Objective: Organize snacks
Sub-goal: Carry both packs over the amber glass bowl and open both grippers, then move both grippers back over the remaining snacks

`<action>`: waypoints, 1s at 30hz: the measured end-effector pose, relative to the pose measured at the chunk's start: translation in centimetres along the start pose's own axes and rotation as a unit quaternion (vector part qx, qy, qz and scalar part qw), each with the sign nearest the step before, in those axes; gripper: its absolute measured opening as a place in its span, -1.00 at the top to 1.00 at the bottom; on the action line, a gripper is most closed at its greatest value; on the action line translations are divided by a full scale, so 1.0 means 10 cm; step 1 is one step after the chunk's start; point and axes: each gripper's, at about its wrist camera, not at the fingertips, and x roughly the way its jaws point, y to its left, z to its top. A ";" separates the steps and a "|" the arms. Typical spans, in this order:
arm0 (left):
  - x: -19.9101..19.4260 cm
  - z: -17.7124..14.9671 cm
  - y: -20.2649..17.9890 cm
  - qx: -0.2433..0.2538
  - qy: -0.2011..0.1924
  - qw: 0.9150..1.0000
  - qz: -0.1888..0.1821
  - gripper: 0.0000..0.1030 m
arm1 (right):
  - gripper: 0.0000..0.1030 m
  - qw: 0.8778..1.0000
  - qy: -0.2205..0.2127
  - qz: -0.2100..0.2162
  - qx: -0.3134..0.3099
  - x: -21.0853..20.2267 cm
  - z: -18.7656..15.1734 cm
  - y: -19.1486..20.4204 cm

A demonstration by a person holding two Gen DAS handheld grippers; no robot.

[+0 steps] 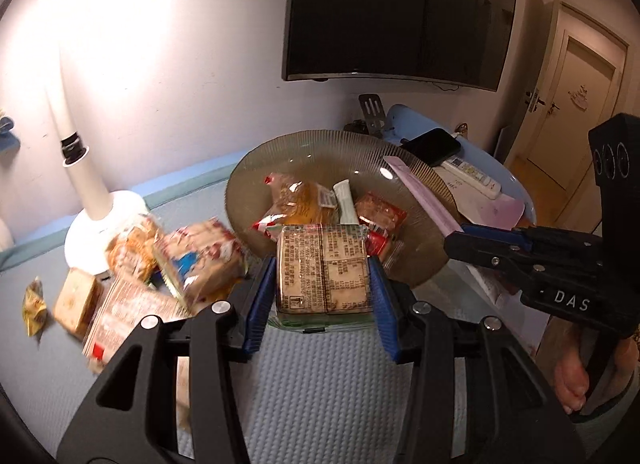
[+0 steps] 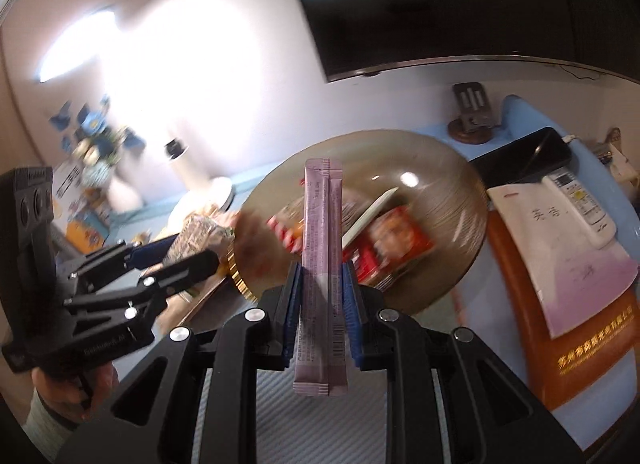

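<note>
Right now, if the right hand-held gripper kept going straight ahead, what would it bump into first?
Probably the glass bowl: the pink stick packet it holds already points over the red snack packet inside. Depth is unclear.

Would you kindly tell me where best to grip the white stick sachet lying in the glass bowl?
Probably across the narrow width of the white stick sachet, near its upper end, coming from above: it lies flat among packets in the glass bowl, its lower end tucked behind the left gripper's cracker pack.
</note>
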 end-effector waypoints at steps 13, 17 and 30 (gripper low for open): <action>0.48 0.49 0.08 -0.043 -0.026 0.999 -0.002 -0.42 | 0.55 0.999 0.007 0.005 0.050 0.28 0.28 -0.34; 0.19 0.31 0.28 -0.058 -0.038 0.997 0.021 -0.42 | 0.55 0.998 0.016 0.020 0.048 0.24 0.14 -0.23; -1.03 -0.84 1.50 -0.191 -0.069 0.966 0.161 -0.54 | -0.38 0.990 0.035 0.098 -0.093 0.39 -0.66 1.06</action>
